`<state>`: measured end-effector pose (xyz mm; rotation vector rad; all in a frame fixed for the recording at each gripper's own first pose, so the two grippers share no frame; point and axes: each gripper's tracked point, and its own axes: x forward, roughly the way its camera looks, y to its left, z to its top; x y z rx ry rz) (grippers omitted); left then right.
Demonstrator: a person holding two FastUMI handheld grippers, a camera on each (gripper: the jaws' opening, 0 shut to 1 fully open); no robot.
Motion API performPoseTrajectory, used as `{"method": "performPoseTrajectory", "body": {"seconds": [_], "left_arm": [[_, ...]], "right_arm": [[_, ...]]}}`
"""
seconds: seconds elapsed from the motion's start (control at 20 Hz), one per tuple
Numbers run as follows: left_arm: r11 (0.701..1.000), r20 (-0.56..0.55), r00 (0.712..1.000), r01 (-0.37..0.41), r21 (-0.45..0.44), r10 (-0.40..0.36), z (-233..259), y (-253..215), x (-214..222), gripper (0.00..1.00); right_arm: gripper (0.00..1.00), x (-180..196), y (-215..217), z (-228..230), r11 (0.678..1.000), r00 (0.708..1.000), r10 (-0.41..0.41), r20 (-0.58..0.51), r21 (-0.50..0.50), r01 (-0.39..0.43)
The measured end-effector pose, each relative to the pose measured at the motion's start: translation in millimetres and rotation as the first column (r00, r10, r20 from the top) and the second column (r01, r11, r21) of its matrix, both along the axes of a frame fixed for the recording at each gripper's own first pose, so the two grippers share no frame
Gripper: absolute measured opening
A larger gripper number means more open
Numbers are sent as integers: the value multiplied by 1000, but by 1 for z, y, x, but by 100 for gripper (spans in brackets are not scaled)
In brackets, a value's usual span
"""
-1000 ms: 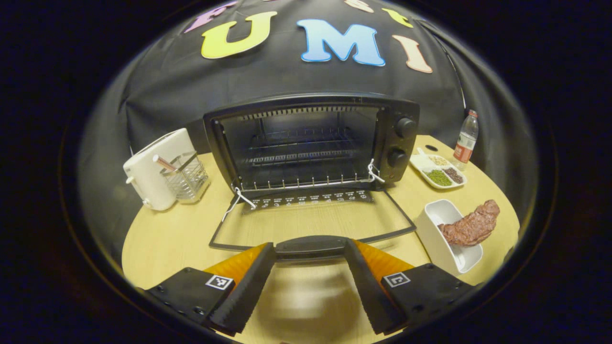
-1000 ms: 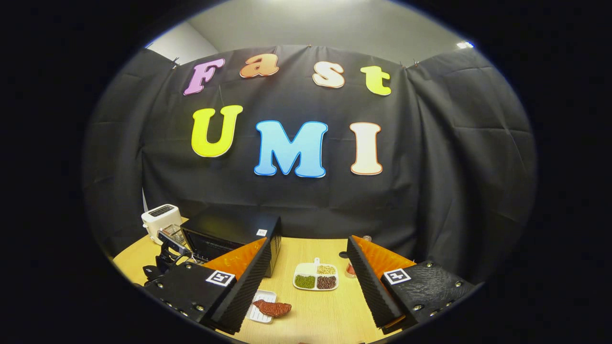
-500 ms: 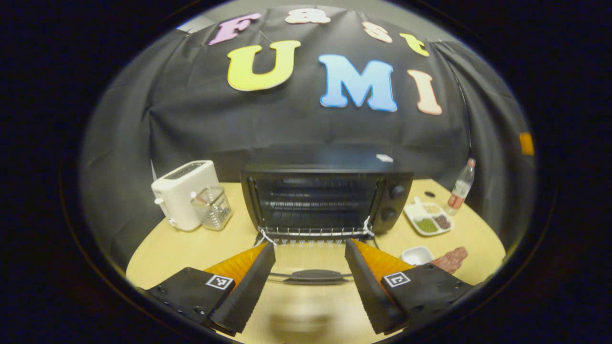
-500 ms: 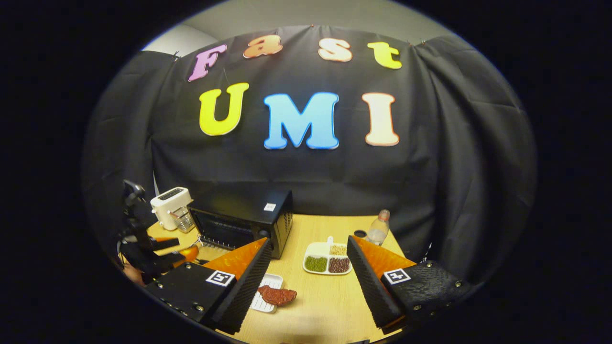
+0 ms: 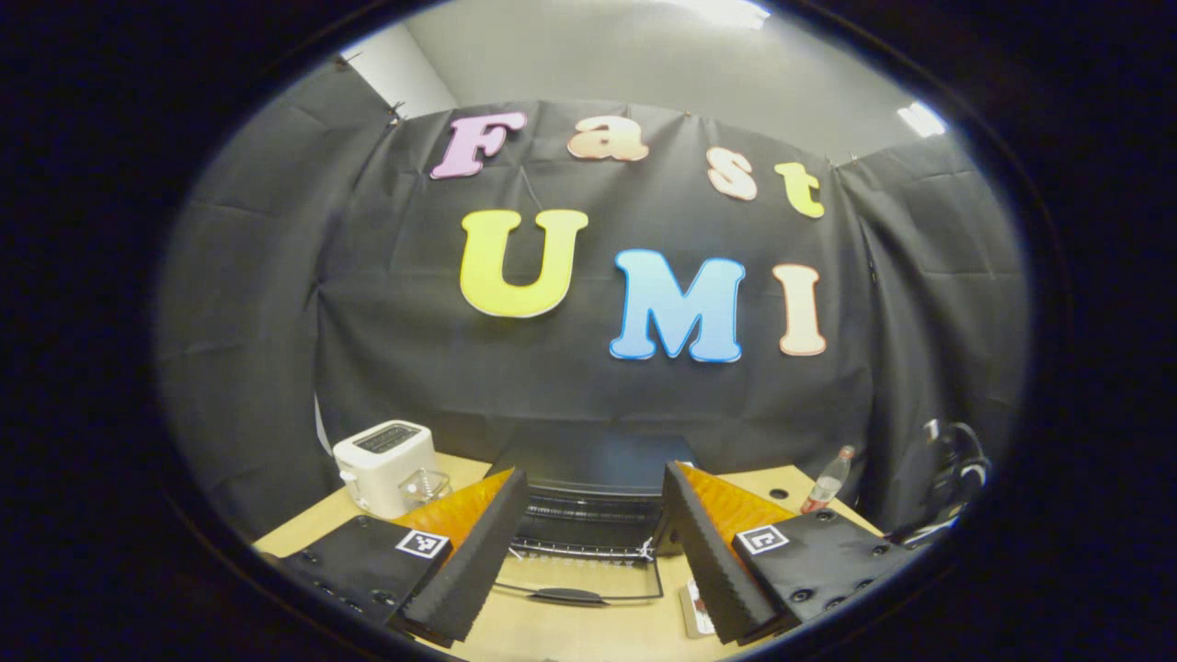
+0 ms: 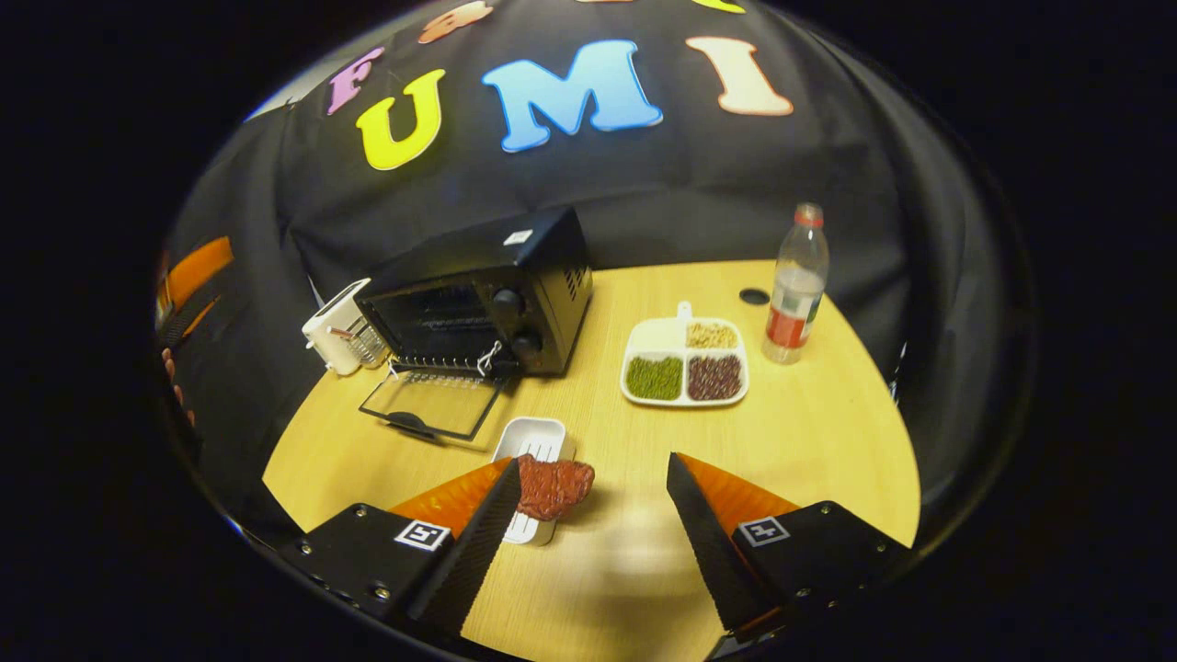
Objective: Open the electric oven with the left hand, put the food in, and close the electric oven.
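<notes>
The right gripper hangs over the near edge of the table, fingers wide apart and holding nothing. Just beyond its left finger lies the meat, draped over the near end of a white dish, touching neither finger. Farther off and to the left stands the oven, its glass door folded down flat on the table, the rack inside bare. To the right of the oven sits a divided tray of beans and grains, and right of that an upright bottle. A white toaster stands left of the oven.

The left gripper is held well back from the oven, fingers likewise wide apart and empty. Between them shows the open door with its handle nearest. The toaster stands far left, the bottle far right.
</notes>
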<state>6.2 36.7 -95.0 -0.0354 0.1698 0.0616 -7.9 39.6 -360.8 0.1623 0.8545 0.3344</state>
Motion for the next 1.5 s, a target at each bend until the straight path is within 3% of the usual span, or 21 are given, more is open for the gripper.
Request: {"method": "performPoseTrajectory", "body": {"seconds": [0.15,0.25,0.4,0.5,0.55,0.6,0.65,0.7,0.75,0.85,1.0,1.05,1.1,1.3,1.35,1.5], "left_arm": [[999,9,1000,-11,37,10,8,-5,-13,100],[999,-10,1000,-23,43,24,3,-8,-22,100],[998,-33,998,-46,47,48,-5,-7,-33,100],[997,-51,997,-61,49,64,-9,-7,-39,100],[996,-54,996,-69,49,71,-9,-6,-41,100],[996,-56,995,-77,50,80,-11,-5,-42,100],[995,-61,994,-84,48,86,-11,-5,-44,100],[995,-64,994,-91,48,94,-12,-6,-45,100],[994,-64,993,-97,51,100,-11,-6,-46,100],[993,-66,992,-108,57,111,-12,-8,-47,100],[991,-83,989,-117,64,122,-17,-10,-52,100],[990,-86,988,-123,65,129,-16,-10,-53,100],[990,-84,987,-129,63,134,-15,-12,-53,100],[990,-62,990,-127,59,130,-3,-17,-53,100],[991,-52,991,-117,59,120,0,-19,-53,100],[995,-33,996,-84,49,86,7,-18,-49,100]], "right_arm": [[98,-5,9,-25,994,996,-5,-94,109,15],[87,-2,14,-35,988,990,-10,-143,150,32],[87,-3,26,-50,966,973,-2,-232,250,61],[70,-2,34,-59,948,962,1,-274,307,86],[79,-1,38,-59,938,959,6,-283,334,93],[79,1,40,-62,930,955,7,-295,354,103],[70,3,42,-66,924,954,2,-300,365,113],[79,6,36,-68,924,949,-29,-313,353,145],[41,10,34,-57,907,942,-31,-334,388,167],[45,7,43,-66,872,924,-13,-382,447,197],[45,2,66,-85,848,909,40,-414,495,188],[10,12,71,-90,839,903,29,-428,502,211],[16,9,64,-80,825,904,34,-425,522,214],[10,11,55,-67,825,923,26,-385,529,198],[3,14,52,-66,825,928,16,-372,529,198],[3,16,52,-49,824,937,3,-350,532,197]]}}
